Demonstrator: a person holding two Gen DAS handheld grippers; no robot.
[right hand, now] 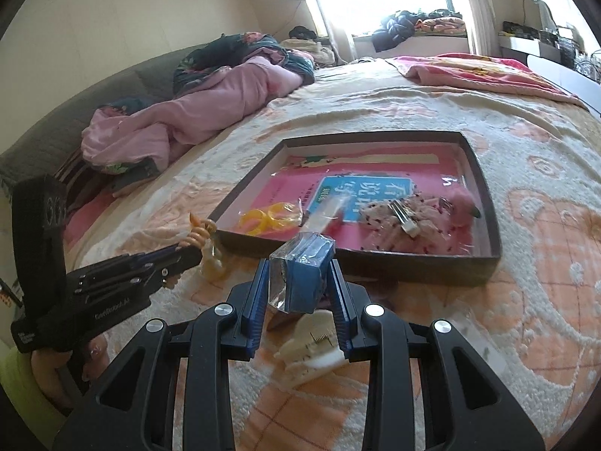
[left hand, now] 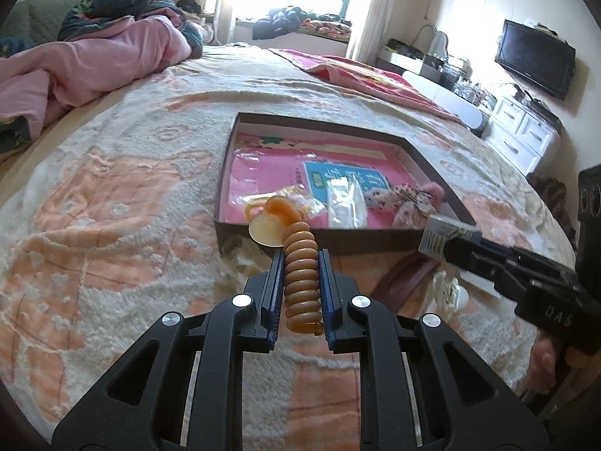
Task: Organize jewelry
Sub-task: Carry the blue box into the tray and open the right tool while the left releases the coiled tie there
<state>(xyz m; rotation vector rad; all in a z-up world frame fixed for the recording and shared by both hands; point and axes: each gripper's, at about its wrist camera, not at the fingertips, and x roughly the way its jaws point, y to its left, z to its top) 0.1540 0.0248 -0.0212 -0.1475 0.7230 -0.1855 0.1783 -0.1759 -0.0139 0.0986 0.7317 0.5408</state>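
Pinched between the left gripper is an amber coiled plastic hair tie, while the right gripper clamps a small blue card packet in clear wrap. Both hover just short of the shallow dark cardboard tray on the bed. Judging by this, 2 items are mid-delivery; next, each must clear the near wall and release inside.

Both wrist views look forward, close over the bed, sharing the tray.
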